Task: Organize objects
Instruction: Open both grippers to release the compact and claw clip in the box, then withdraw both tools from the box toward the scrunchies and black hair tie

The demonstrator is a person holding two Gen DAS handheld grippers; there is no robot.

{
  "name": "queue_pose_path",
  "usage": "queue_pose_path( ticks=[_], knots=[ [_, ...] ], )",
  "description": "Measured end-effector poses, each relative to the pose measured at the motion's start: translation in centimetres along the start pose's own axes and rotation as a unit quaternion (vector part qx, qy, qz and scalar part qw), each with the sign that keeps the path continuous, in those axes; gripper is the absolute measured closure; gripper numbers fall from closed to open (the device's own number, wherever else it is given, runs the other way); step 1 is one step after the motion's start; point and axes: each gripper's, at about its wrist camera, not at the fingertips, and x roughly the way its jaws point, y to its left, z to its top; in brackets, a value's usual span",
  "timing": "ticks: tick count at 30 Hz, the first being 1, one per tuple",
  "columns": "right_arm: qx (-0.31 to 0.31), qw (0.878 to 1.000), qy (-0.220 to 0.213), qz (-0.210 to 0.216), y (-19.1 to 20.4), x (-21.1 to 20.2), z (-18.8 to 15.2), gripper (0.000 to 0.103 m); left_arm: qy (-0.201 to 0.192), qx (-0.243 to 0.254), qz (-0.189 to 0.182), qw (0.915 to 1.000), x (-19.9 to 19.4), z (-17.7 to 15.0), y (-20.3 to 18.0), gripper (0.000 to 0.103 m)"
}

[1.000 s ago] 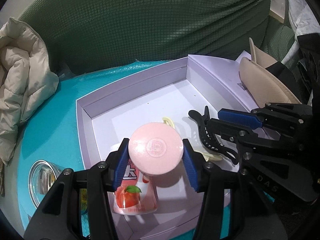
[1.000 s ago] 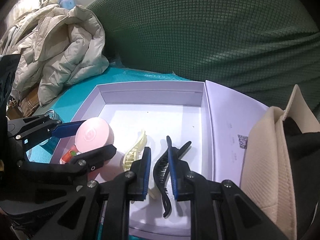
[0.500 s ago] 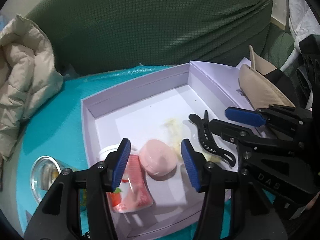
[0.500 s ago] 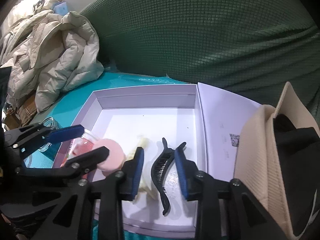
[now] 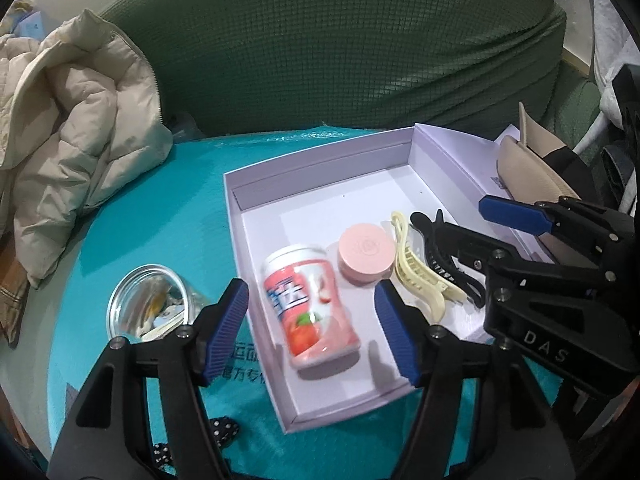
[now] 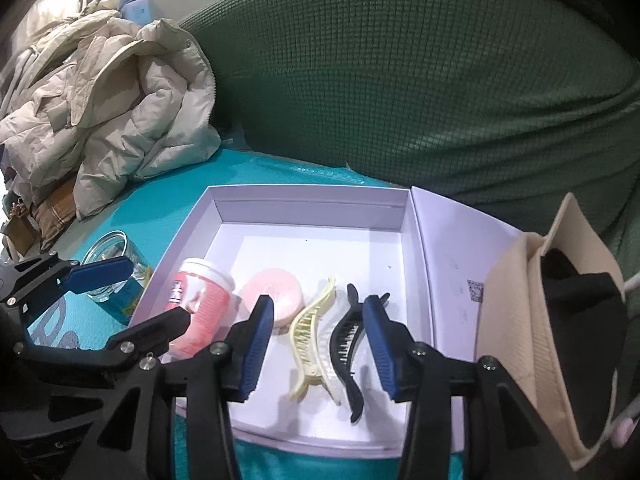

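Box [image 5: 320,160] holds four items: two hair clips [image 6: 312,336], one bottle [image 5: 308,308], one compact [image 5: 366,254].

Green sofa [image 5: 360,52] w/ waffle-knit cover fills the back, 10 to 2 o'clock. Cream puffer jacket [image 5: 76,152] heaped at 9–10 o'clock, partly on the teal mat [image 5: 160,208]; its hem lies over the mat's edge. Plaid cloth [image 6: 52,212] under the jacket at 9 o'clock, right-wrist view. Beige pouch [image 6: 516,320] at 3–4 o'clock, open-topped, black cloth [image 6: 580,312] inside. Black polka-dot fabric [image 5: 192,440] at 7 o'clock on the mat, mostly hidden. Small blue item [image 6: 138,10] atop the jacket, 11 o'clock; can't tell what.
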Motion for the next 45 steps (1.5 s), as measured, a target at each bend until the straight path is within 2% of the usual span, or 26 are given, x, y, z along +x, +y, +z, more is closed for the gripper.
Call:
queue_pose_path(
  ticks=[7,13,21,24,34,45],
  knots=[
    [0.015,1.0,-0.002,-0.016,0.1,-2.3,-0.3,0.05,-0.028,-0.011,-0.012,0.9995,-1.9,-0.2,0.2,0.039],
    [0.034,0.999,0.008,-0.029,-0.2,-3.7,-1.0,0.047,-0.032,-0.017,-0.028,0.999,-3.0,-0.6,-0.1,0.039],
    [0.056,0.997,0.017,-0.041,0.6,-5.3,-2.7,0.043,-0.04,-0.022,-0.025,0.9986,-5.1,-2.0,0.6,0.039],
    [0.063,0.997,0.014,-0.036,1.3,-6.1,-3.5,0.042,-0.047,-0.035,-0.019,0.9981,-6.3,-3.1,1.5,0.038],
    [0.044,0.998,0.024,-0.034,5.2,-7.9,-6.2,0.042,-0.034,-0.073,-0.007,0.9967,-8.7,-7.3,4.6,0.038],
    [0.04,0.999,0.021,-0.029,9.3,-10.1,-9.7,0.041,-0.026,-0.083,0.013,0.9961,-11.2,-12.4,6.4,0.038]
  ],
)
